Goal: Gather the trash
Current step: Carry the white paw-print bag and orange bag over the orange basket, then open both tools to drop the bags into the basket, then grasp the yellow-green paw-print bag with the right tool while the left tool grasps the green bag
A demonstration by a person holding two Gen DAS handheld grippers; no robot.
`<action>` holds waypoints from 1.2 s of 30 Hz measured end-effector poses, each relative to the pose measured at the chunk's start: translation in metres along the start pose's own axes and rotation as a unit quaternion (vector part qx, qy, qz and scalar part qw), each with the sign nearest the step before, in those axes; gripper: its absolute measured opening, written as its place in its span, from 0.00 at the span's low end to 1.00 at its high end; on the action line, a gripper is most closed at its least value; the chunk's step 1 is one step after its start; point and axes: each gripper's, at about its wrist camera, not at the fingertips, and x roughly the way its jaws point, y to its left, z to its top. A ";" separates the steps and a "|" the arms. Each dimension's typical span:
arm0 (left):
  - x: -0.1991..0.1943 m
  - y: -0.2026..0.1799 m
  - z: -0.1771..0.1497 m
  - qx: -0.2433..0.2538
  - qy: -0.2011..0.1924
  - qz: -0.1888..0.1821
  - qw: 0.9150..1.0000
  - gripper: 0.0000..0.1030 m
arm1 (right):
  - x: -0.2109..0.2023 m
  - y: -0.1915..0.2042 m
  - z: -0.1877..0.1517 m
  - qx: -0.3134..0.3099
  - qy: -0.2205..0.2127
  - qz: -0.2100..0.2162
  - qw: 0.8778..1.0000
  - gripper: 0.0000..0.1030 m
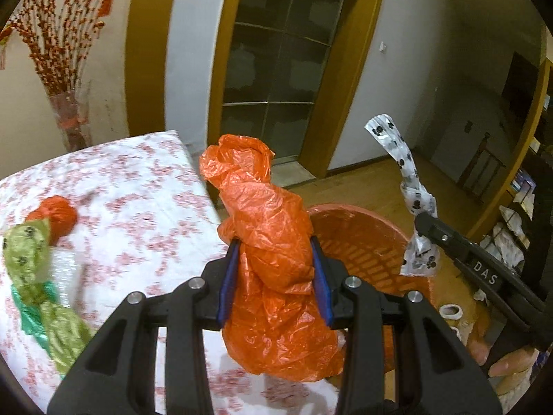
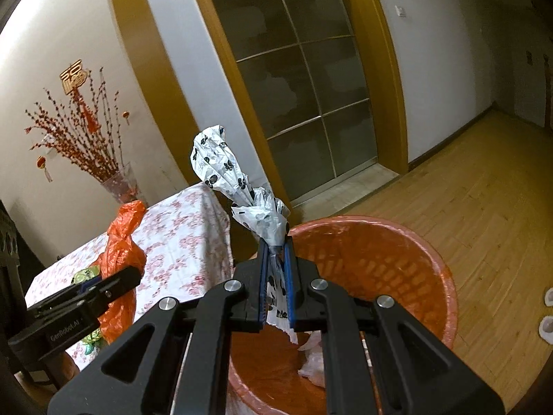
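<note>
My left gripper is shut on a crumpled orange plastic bag, held over the table's right edge beside the orange basket. My right gripper is shut on a knotted white bag with black paw prints, above the near rim of the orange basket. From the left wrist view, the right gripper and its white bag hang over the basket's right side. The right wrist view shows the left gripper with the orange bag at the left. More trash lies on the table: a small orange wad and green bags.
The table has a white cloth with red flowers and stands left of the basket. A vase of red branches stands behind it. White scraps lie in the basket. A glass door and wooden floor lie beyond; shelves stand right.
</note>
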 end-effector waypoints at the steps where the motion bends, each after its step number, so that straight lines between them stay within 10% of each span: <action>1: 0.003 -0.004 0.000 0.001 0.002 -0.005 1.000 0.37 | 0.000 -0.003 0.000 0.002 0.000 -0.002 1.000 0.09; 17: 0.035 -0.052 -0.006 0.020 0.031 -0.054 0.998 0.43 | -0.002 -0.034 0.001 0.035 -0.001 -0.022 0.999 0.10; 23: 0.050 -0.055 -0.012 0.023 0.046 -0.048 0.998 0.60 | -0.002 -0.042 0.000 0.050 0.000 -0.027 0.998 0.36; 36: 0.042 -0.021 -0.021 0.007 0.049 0.001 0.999 0.65 | 0.000 -0.037 -0.002 0.044 0.004 -0.033 0.998 0.43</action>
